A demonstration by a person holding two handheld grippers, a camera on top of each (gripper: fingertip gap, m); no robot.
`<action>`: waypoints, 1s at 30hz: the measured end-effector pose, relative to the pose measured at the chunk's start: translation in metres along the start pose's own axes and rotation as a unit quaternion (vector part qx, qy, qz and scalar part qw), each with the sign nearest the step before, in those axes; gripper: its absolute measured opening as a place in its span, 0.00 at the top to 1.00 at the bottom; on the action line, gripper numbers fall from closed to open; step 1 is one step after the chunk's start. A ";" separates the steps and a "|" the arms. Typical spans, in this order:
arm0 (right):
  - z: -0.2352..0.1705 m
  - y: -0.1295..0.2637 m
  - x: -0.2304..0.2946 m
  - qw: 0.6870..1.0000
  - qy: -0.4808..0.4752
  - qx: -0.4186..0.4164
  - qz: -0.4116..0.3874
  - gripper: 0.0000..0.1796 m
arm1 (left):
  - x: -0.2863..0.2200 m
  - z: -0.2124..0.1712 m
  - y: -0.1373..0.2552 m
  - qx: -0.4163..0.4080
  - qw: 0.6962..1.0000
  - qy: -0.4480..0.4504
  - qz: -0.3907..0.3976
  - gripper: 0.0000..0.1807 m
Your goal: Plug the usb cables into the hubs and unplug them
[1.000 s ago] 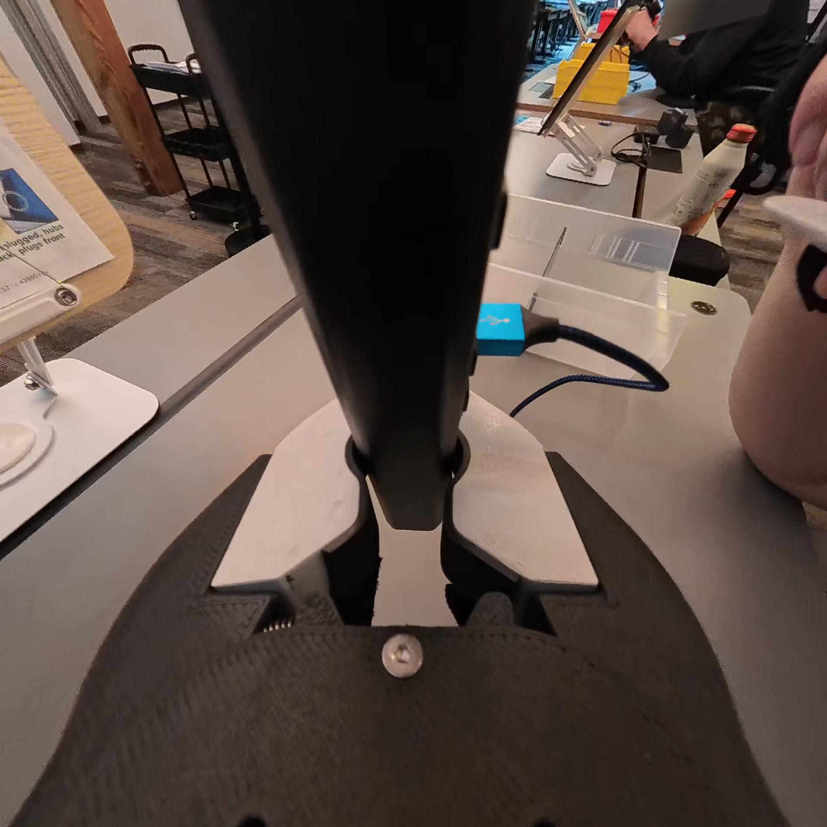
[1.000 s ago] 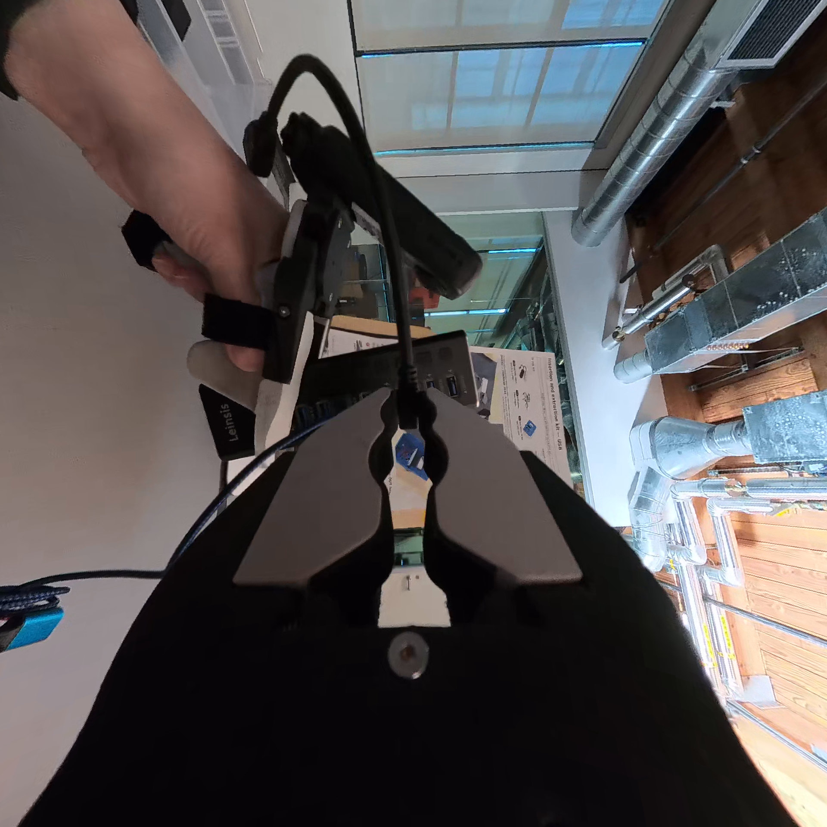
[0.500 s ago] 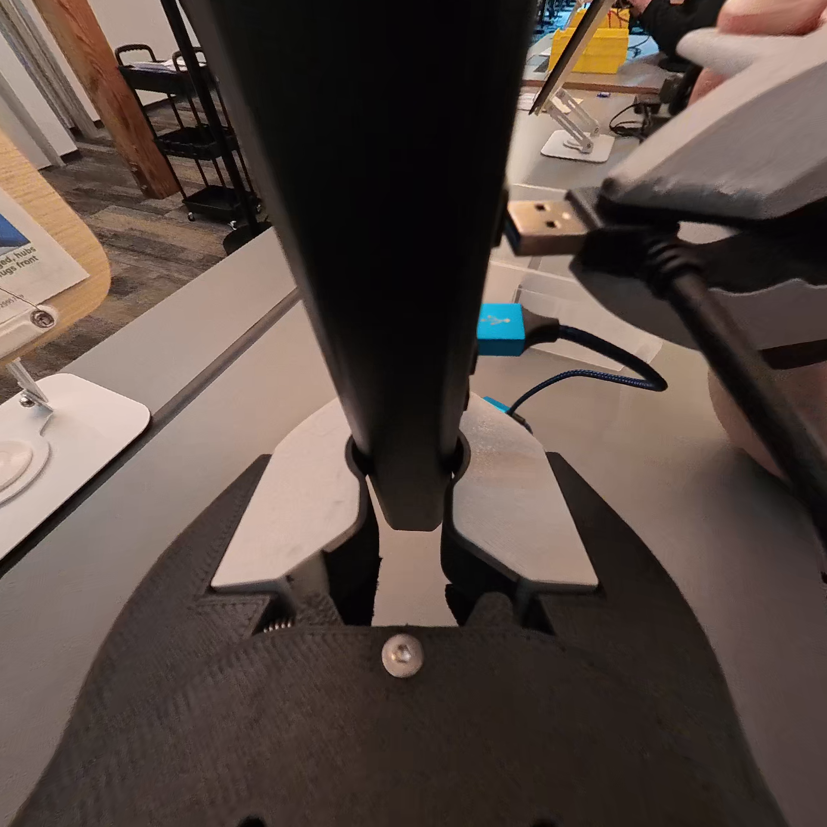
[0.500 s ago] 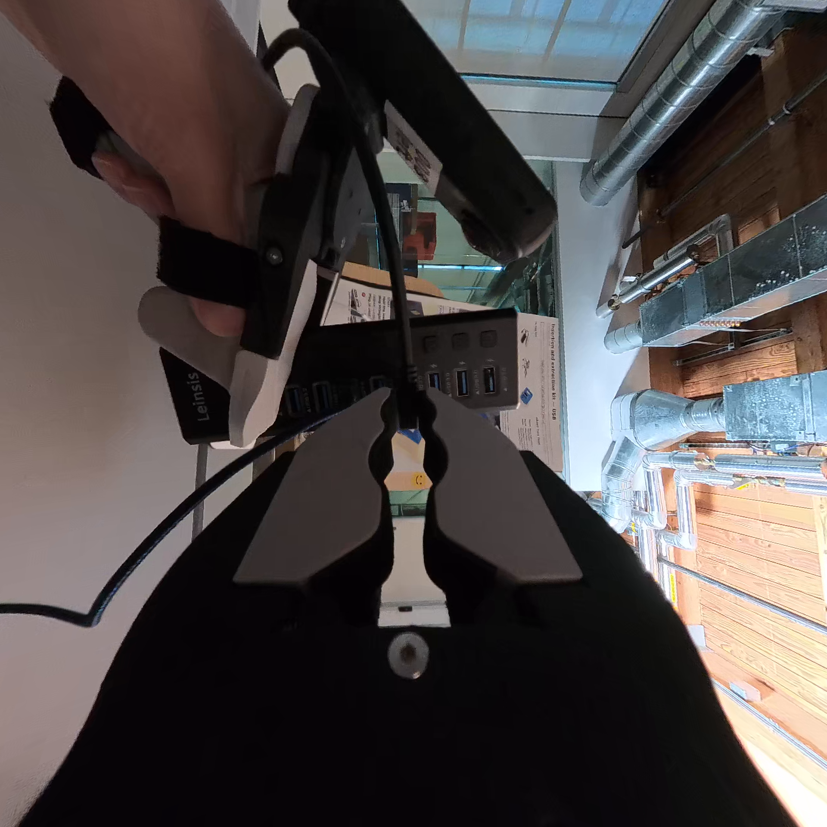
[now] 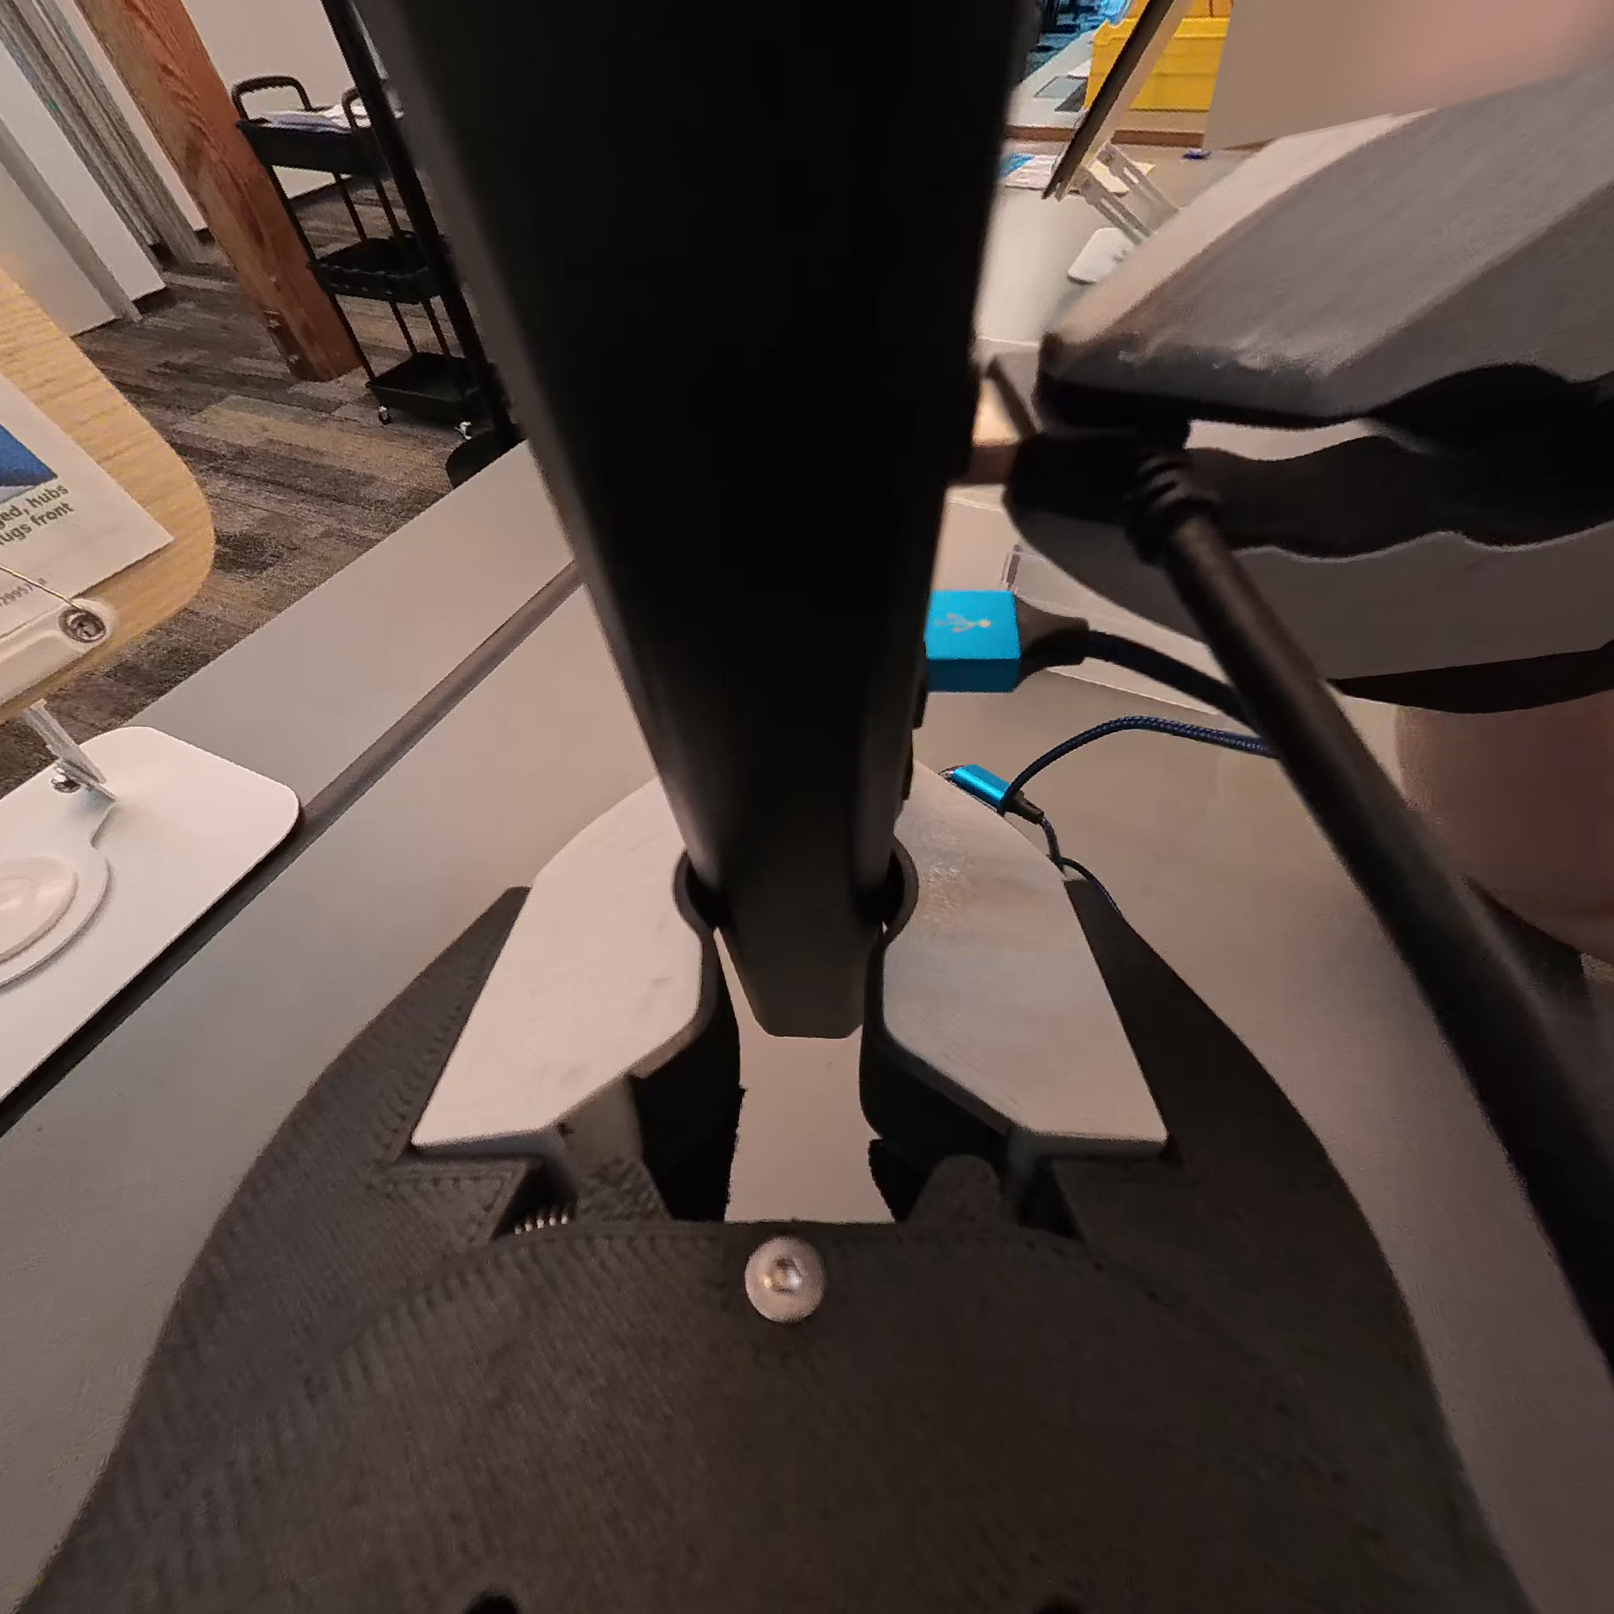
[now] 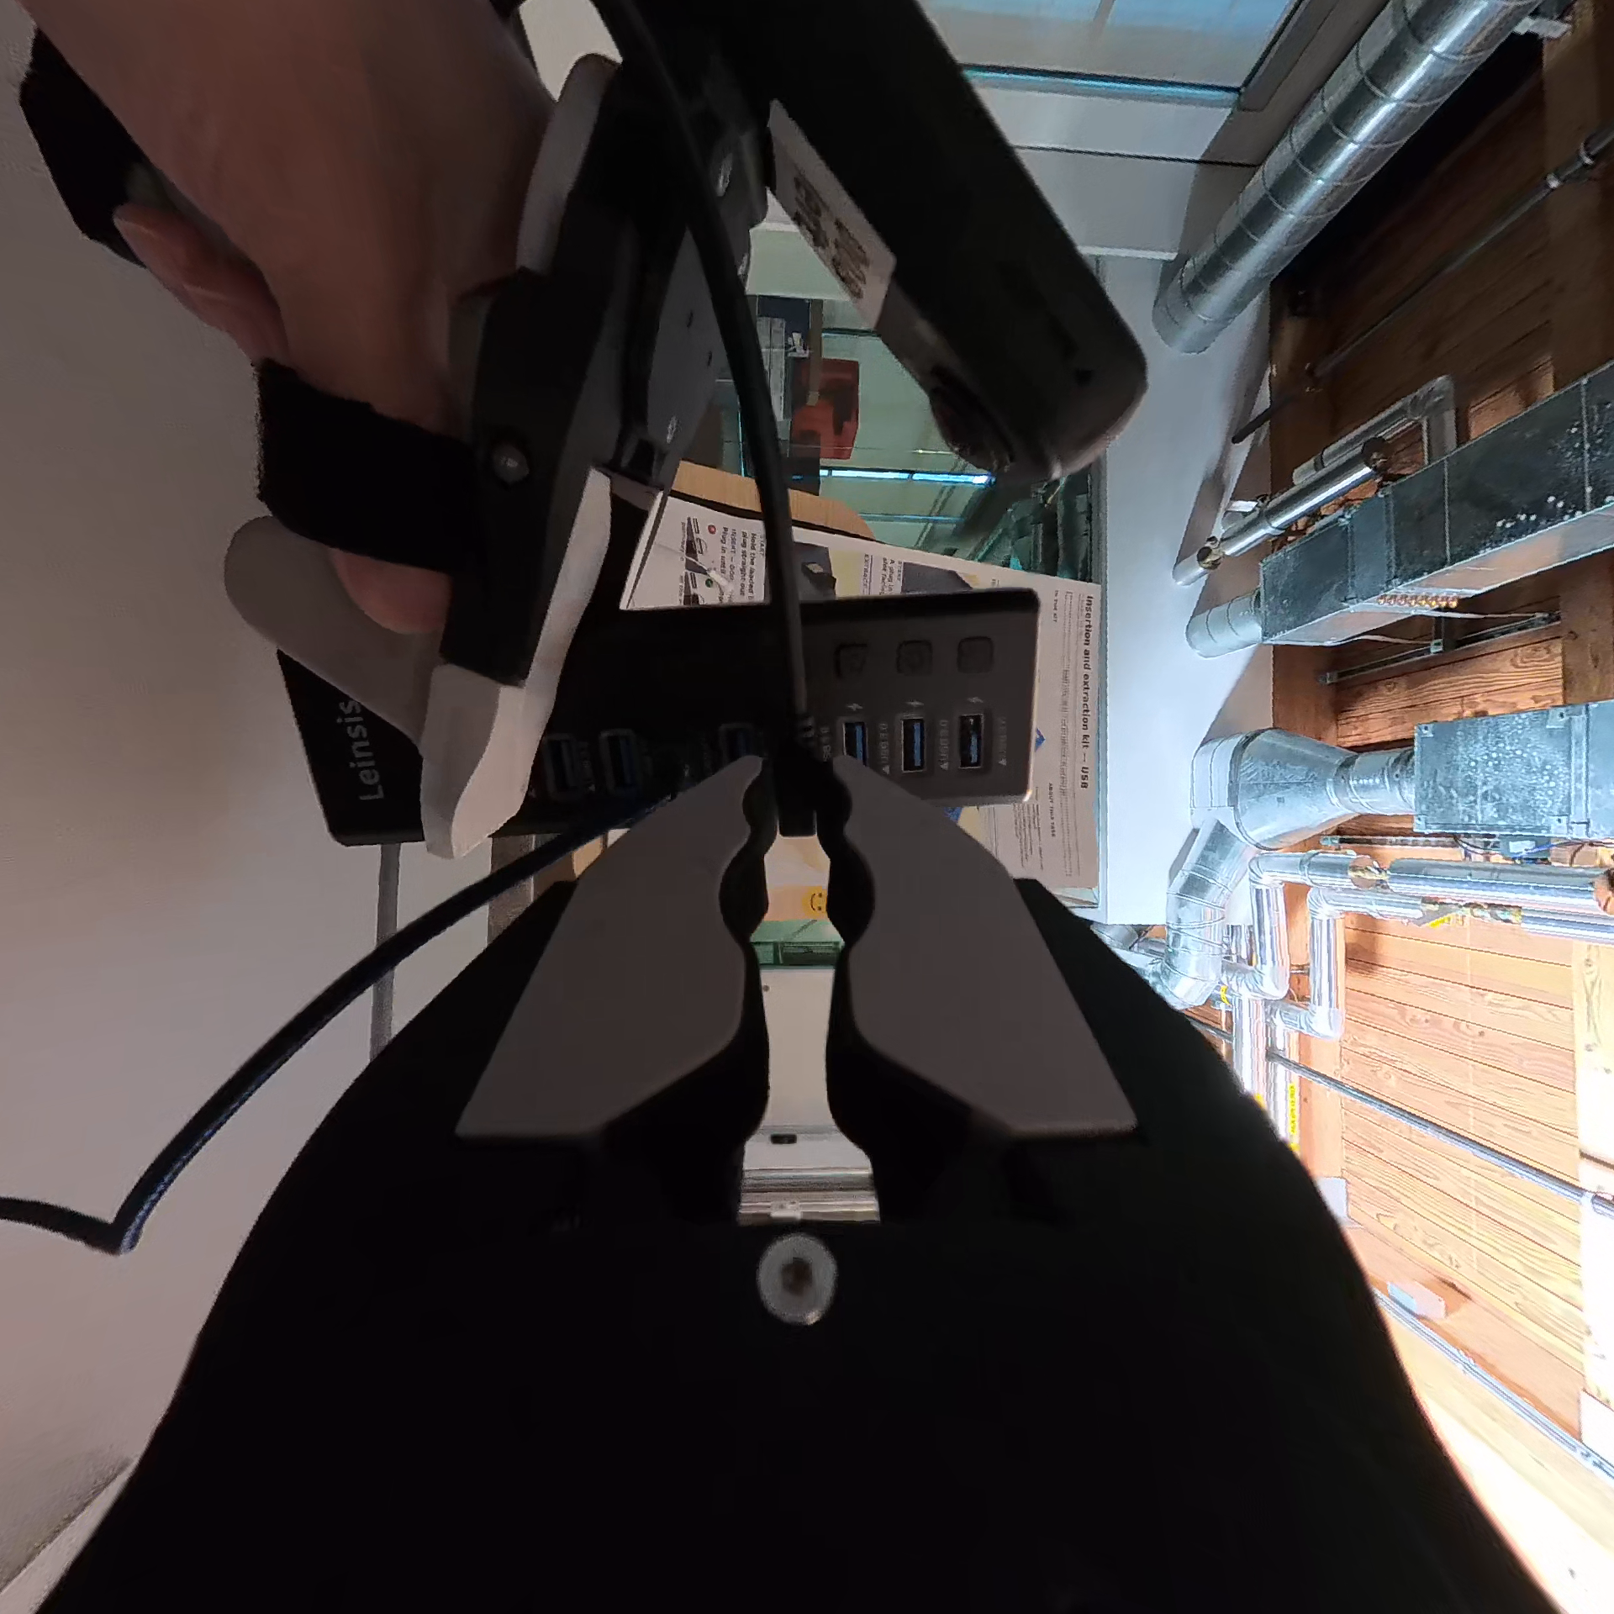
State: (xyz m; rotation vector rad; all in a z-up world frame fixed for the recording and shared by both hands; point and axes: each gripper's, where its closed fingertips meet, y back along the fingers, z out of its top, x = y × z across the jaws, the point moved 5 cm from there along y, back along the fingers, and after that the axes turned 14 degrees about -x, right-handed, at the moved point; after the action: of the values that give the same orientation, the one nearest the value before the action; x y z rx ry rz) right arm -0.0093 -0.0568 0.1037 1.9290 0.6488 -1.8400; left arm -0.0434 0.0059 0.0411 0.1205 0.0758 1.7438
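Right gripper (image 6: pixel 793 790) is pinching the black plug (image 5: pixel 1070 467) and has it right at the hub's (image 5: pixel 742 393) port edge — metal tip partly in, seating can't be confirmed. Left gripper (image 5: pixel 790 908) is clamped on the hub's end, held above the table (image 5: pixel 419 681). Blue plug (image 5: pixel 971 642) already in; unplugging remains, imo.

Open-plan office or lab: grey desks (image 5: pixel 367 629), rolling cart (image 5: pixel 384 288), exposed ceiling ducts (image 6: pixel 1362 148).

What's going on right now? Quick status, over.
Left gripper shut on black hub. Right gripper shut on black plug, at the hub's port. Blue plug already seated.
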 end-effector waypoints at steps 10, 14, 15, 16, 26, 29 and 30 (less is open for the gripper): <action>-0.001 0.001 -0.002 1.000 -0.007 0.001 -0.013 0.95 | -0.003 0.004 0.003 0.017 0.999 -0.043 0.019 0.84; 0.002 0.002 -0.003 1.000 -0.010 -0.005 -0.018 0.95 | -0.005 0.006 0.005 0.013 0.998 -0.060 0.008 0.84; 0.002 0.003 -0.004 1.000 -0.011 -0.009 -0.022 0.95 | -0.006 0.007 0.006 0.007 0.998 -0.065 0.002 0.84; 0.003 0.004 -0.005 1.000 -0.011 -0.014 -0.026 0.95 | -0.007 0.008 0.006 0.004 0.998 -0.069 -0.003 0.84; 0.006 0.008 -0.010 0.999 -0.020 -0.010 -0.032 0.95 | -0.011 0.012 0.008 0.003 0.995 -0.100 0.003 0.84; 0.007 0.009 -0.011 0.999 -0.020 -0.010 -0.034 0.95 | -0.012 0.013 0.008 -0.001 0.994 -0.107 0.007 0.84; 0.007 0.009 -0.012 0.999 -0.019 -0.009 -0.033 0.95 | -0.013 0.013 0.008 0.001 0.994 -0.110 0.007 0.84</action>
State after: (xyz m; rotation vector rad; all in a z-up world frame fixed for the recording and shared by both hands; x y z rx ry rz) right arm -0.0101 -0.0692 0.1145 1.8768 0.7233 -1.8997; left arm -0.0473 -0.0081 0.0544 0.3145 -0.0853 1.7329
